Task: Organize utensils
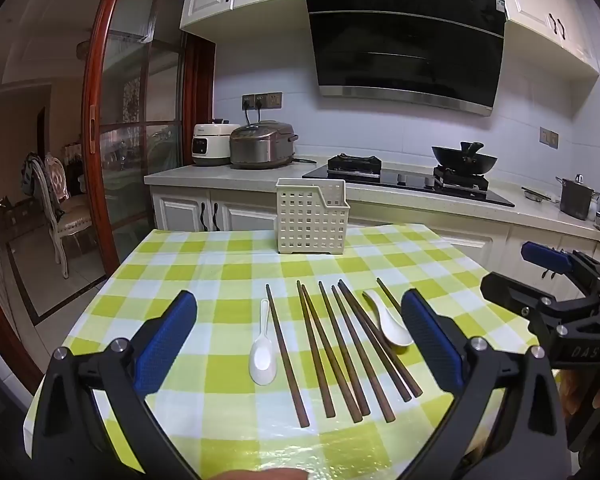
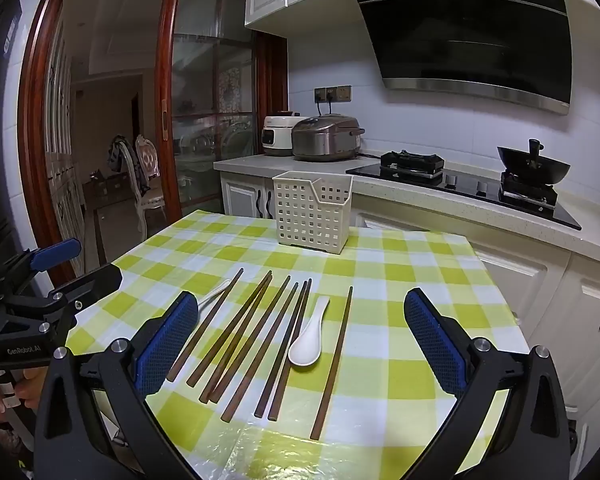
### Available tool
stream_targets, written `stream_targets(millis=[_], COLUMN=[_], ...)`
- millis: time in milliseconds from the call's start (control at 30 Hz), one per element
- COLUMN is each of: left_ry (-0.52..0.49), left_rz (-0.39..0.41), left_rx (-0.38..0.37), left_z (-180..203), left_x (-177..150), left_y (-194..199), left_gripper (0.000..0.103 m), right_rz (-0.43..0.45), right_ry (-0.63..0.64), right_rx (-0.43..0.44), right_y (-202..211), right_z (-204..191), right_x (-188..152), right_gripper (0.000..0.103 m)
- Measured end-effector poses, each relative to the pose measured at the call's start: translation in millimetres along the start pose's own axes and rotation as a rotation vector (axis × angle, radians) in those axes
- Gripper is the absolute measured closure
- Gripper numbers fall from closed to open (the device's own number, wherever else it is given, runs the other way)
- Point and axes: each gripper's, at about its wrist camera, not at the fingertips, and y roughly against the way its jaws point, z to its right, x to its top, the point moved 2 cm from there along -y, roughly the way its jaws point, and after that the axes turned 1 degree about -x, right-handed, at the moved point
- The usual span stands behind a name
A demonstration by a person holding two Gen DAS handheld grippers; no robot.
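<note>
On the left, the left tongs (image 1: 298,334) hang spread wide with nothing between the blue ribbed pads, above the near edge of the counter (image 1: 220,276) with its glossy green-and-white checked cover. Just beyond them lies a small white spoon (image 1: 263,354), smooth and glazed like ceramic; it is probably slippery and could chip, so the thin handle looks the better place to pinch it. Next to it lie the dark brown chopsticks (image 1: 332,344), eight as far as I can count, long, stiff and light, roughly side by side; each could roll, so I would grip one near its middle. A second white spoon (image 2: 309,340) rests among them toward the right. The right tongs (image 2: 300,334) are released as well, holding nothing. Behind, in the middle of the counter, stands the cream plastic lattice basket (image 2: 311,212), upright and, as far as visible, empty.
</note>
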Motion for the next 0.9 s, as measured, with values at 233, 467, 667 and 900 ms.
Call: stream_targets(millis=[233, 467, 667, 900], left_ry=[-0.001, -0.001, 0.0, 0.003], left_rz=[0.001, -0.001, -0.003, -0.006], left_rx=[-0.001, -0.003, -0.004, -0.007], left_z=[0.5, 1.0, 2.7, 0.3], left_x=[-0.2, 0.1, -0.1, -3.0], left_y=[0.0, 0.0, 1.7, 3.5], left_gripper=[0.004, 0.004, 0.004, 0.004], right_rz=[-0.001, -0.001, 0.0, -0.001], right_ry=[0.001, 0.0, 0.0, -0.001], right_rx=[0.003, 0.003, 0.005, 0.004], right_y=[-0.1, 1.0, 1.5, 0.9], right_z=[0.4, 0.9, 1.1, 1.2], right_x=[0.1, 0.3, 0.1, -0.4], right_gripper=[0.006, 0.006, 0.006, 0.006])
